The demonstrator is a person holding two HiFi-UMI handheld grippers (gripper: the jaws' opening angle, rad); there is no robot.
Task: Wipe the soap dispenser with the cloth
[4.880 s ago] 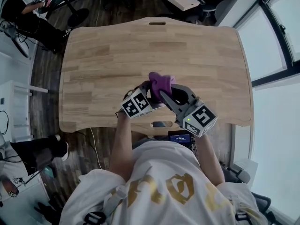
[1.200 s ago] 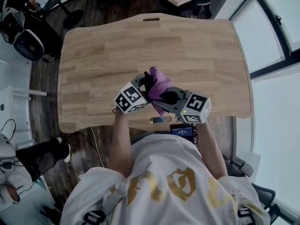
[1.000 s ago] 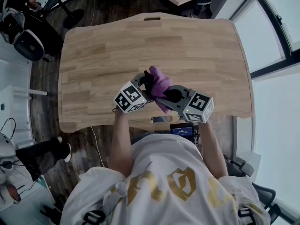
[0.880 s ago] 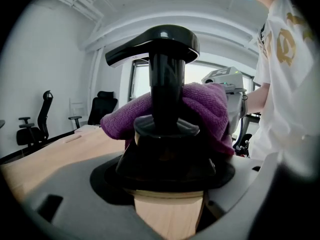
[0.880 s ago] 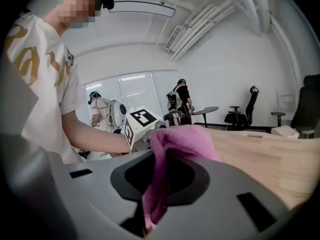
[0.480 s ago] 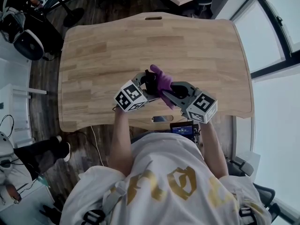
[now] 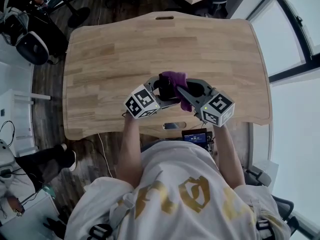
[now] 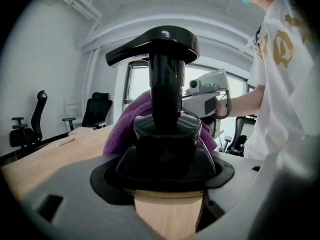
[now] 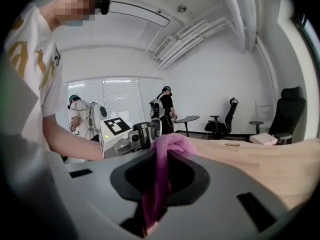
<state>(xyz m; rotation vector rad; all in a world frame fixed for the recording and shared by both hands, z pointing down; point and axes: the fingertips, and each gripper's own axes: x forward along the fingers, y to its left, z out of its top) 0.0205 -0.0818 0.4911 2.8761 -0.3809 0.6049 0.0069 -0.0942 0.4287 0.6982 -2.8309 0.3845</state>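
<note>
Since half a second ago the purple cloth (image 7: 174, 78) has swung from beside the black soap dispenser (image 8: 166, 84) up onto its far side. The left gripper (image 8: 167, 186) is clamped round the dispenser's body, holding it upright near the front edge of the wooden table (image 7: 125, 49). The right gripper (image 9: 159, 184) is pinching the cloth, bunched up right against the dispenser.

Room across the desk (image 7: 215, 49)
Soap dispenser (image 7: 164, 86) and cloth (image 7: 175, 78) blocked the near edge's middle; both far corners were passable.
</note>
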